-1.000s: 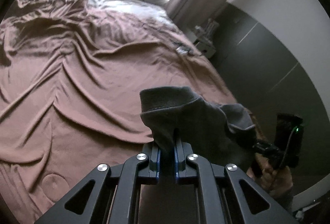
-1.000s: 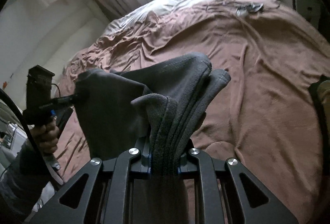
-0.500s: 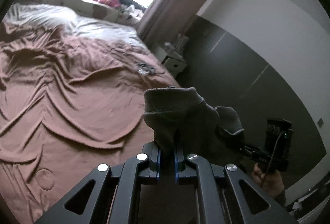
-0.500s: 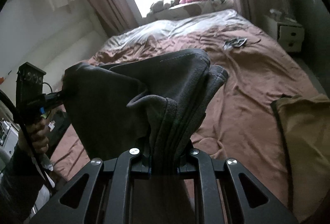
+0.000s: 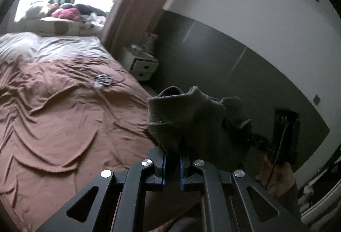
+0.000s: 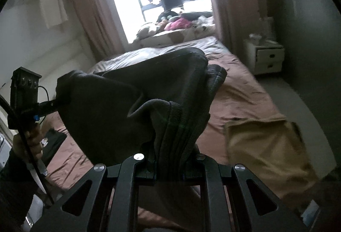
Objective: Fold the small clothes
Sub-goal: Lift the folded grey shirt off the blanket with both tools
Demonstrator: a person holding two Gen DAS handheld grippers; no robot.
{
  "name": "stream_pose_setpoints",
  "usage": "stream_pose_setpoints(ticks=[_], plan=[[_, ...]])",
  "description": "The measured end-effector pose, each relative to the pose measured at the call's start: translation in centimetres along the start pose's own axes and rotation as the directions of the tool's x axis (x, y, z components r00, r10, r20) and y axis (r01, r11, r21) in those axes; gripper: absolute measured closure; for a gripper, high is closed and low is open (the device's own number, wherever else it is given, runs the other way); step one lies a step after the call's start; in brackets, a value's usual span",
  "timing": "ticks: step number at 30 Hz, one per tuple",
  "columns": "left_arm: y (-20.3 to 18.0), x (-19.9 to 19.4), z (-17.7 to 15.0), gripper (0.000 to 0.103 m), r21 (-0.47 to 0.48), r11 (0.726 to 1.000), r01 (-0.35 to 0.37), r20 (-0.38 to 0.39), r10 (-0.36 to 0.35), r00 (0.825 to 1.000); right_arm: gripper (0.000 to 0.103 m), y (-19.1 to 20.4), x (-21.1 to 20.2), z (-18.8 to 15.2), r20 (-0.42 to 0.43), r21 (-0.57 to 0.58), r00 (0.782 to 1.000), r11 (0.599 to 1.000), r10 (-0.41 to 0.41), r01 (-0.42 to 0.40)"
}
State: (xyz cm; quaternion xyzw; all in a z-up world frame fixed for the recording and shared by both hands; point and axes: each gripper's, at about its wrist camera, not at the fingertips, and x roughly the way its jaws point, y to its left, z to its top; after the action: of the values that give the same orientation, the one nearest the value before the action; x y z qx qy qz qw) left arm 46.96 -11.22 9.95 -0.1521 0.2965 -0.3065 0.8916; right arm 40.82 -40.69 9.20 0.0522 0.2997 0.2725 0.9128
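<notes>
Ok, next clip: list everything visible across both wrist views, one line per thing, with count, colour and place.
dark garment: one, dark grey, held up in the air between both grippers
bed cover: one, brown, wrinkled, spread over the bed
tan cloth: one, tan, lying on the bed at the right of the right wrist view
small item: one, dark and white, on the cover; too small to identify
nightstand: one, white, beside the bed by the grey wall
clothes pile: several items, pink and dark, on the window ledge
curtains: brownish, either side of the window
left gripper: black, shut on the garment
right gripper: black, shut on bunched fabric
left hand: one, holding the left gripper's handle
</notes>
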Motion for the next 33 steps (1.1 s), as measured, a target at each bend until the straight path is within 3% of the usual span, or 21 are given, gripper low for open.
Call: stream_pose_setpoints(ticks=[10, 18, 27, 33], plan=[[-7.3, 6.9, 0.4, 0.094, 0.067, 0.992, 0.106, -0.068, -0.101, 0.993, 0.092, -3.8, -7.9, -1.9, 0.044, 0.036, 0.992, 0.992, -0.120, 0.118], [-12.6, 12.1, 0.6, 0.094, 0.103, 0.971, 0.218, -0.115, -0.206, 0.972, 0.092, -5.0, -11.8, -2.3, 0.085, 0.090, 0.974, 0.975, -0.212, 0.204], [-16.2, 15.6, 0.5, 0.094, 0.107, 0.950, 0.294, -0.153, -0.277, 0.949, 0.092, -2.9, -12.9, -2.9, 0.080, 0.095, 0.950, 0.951, -0.303, 0.295], [-15.3, 18.7, 0.5, 0.094, 0.085, 0.953, 0.290, -0.170, -0.273, 0.947, 0.092, -2.5, -10.4, -2.3, 0.053, 0.121, 0.939, 0.936, -0.340, 0.332]])
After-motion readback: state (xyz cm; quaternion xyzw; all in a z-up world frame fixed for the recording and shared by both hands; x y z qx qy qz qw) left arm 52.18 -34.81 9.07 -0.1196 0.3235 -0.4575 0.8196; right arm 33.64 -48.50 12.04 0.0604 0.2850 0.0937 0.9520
